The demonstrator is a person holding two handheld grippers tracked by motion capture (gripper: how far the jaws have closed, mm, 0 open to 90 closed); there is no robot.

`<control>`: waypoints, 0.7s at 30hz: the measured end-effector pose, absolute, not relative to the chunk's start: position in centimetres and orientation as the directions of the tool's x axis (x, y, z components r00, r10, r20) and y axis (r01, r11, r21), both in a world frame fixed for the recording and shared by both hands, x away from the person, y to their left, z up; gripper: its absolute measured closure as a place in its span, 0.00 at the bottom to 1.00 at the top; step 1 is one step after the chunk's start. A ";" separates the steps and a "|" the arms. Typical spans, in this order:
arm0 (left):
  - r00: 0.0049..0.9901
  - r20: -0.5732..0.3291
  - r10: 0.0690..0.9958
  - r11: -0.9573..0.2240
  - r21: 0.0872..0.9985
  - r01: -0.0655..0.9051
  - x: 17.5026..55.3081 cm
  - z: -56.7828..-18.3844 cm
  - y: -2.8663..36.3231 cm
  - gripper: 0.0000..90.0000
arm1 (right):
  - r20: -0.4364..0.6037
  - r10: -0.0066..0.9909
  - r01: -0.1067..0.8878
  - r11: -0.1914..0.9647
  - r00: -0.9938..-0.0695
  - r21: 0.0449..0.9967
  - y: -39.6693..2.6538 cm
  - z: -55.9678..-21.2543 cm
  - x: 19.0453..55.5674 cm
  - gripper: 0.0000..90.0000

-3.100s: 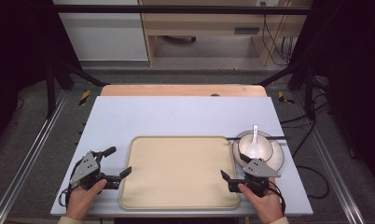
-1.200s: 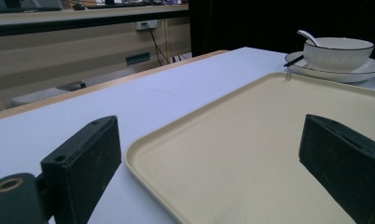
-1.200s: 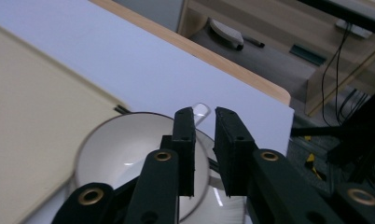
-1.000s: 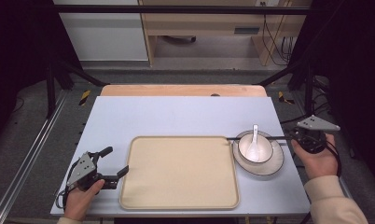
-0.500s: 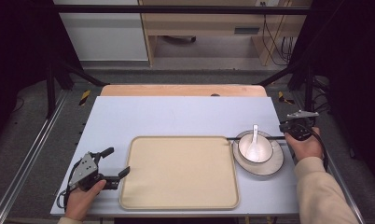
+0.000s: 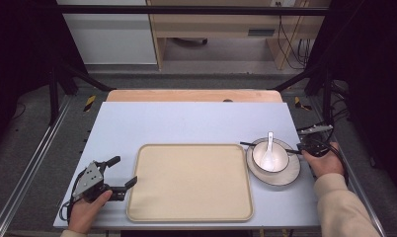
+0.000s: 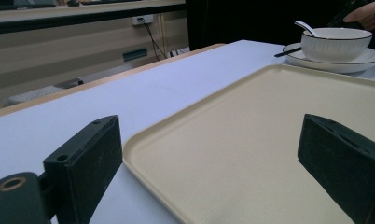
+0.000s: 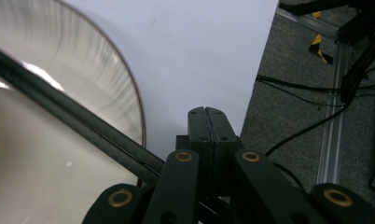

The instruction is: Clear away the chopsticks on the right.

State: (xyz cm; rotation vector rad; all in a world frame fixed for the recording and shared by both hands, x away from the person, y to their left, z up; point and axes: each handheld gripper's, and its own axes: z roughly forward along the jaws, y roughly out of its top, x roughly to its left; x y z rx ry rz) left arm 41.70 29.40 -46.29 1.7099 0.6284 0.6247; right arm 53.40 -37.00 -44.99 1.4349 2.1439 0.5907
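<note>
A beige tray lies in the middle of the pale blue table. To its right a white plate carries a white bowl with a white spoon in it. Black chopsticks rest across the plate's far rim. My right gripper sits low at the plate's right edge, by the chopsticks' right end. In the right gripper view its jaws are pressed together with nothing between them, and the chopsticks pass just to their left. My left gripper is open beside the tray's left edge.
The table's right edge and a metal rail lie close to my right hand, with cables on the floor beyond. A wooden strip borders the table's far side. Bare table stretches behind the tray.
My right gripper has dropped from above the table's right edge and moved left to the plate's right rim. The left gripper has stayed where it was.
</note>
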 end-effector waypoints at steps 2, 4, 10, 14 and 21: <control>0.716 0.082 0.694 -0.205 0.975 0.087 41.7 -46.3 29.4 0.07 | -0.150 0.935 0.720 0.345 -0.322 0.602 -37.1 -45.0 52.5 1.00; 0.716 0.079 0.694 -0.202 0.975 0.089 41.7 -46.3 29.3 0.07 | -0.139 0.937 0.718 0.336 -0.320 0.609 -37.1 -45.0 51.6 1.00; 0.717 0.079 0.693 -0.206 0.974 0.092 41.7 -46.4 29.2 0.07 | -0.112 0.943 0.717 0.312 -0.314 0.624 -37.1 -45.2 48.9 0.99; 0.718 0.079 0.692 -0.210 0.973 0.095 41.8 -46.4 29.2 0.07 | -0.107 0.942 0.708 0.312 -0.319 0.633 -36.8 -44.9 47.7 0.99; 0.719 0.079 0.690 -0.214 0.972 0.099 41.8 -46.5 29.2 0.07 | -0.099 0.932 0.639 0.313 -0.349 0.702 -36.6 -43.5 45.6 0.92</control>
